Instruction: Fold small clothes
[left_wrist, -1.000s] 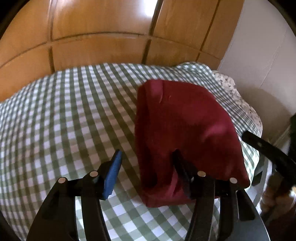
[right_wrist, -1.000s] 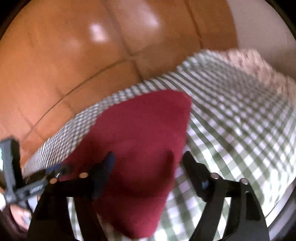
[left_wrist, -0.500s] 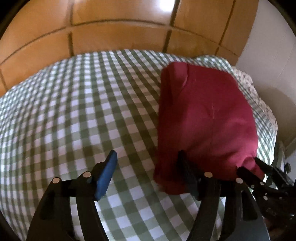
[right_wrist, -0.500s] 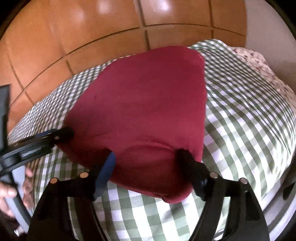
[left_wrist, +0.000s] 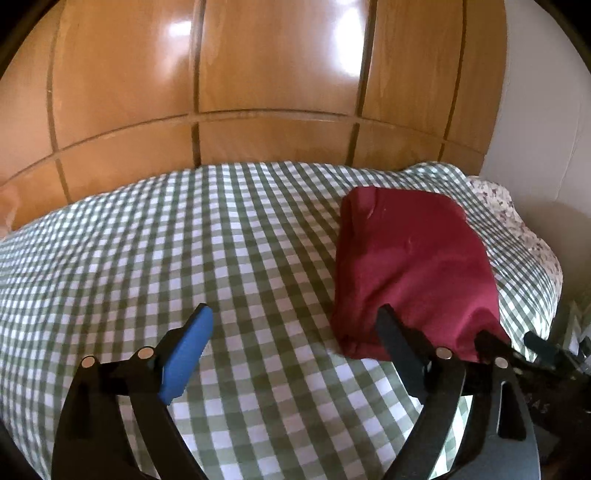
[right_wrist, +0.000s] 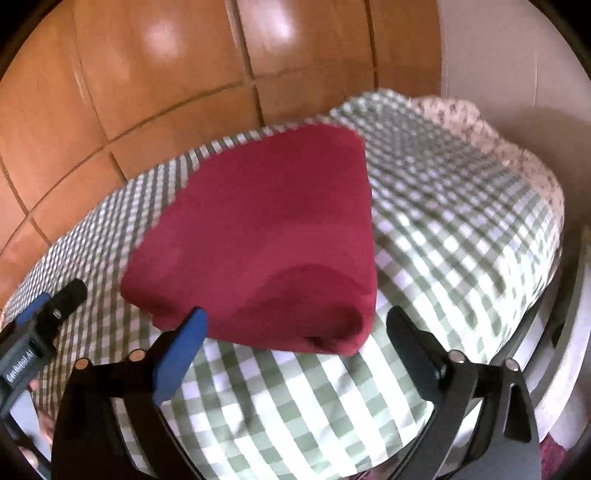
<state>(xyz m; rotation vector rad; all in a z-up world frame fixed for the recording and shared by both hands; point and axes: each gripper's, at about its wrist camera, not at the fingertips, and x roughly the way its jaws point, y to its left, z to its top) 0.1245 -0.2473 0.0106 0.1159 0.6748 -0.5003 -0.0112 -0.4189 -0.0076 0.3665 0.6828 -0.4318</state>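
The red cloth (left_wrist: 413, 266) lies folded on the checked bed (left_wrist: 184, 258), near its corner by the wall. The left claw (left_wrist: 291, 339) and the right claw (right_wrist: 295, 332) have both just been opening wide. Nothing is between their fingers. Both are let go.

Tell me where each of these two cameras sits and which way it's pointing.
Left wrist: sits on the left gripper, angled down over the checked bedcover toward the wooden wardrobe; its own open fingers show, the right gripper's at the right edge.
Right wrist: sits on the right gripper, angled down at the folded red garment; its own open fingers show, with the left gripper at the left edge.
Shared: red garment, bedcover, wardrobe.
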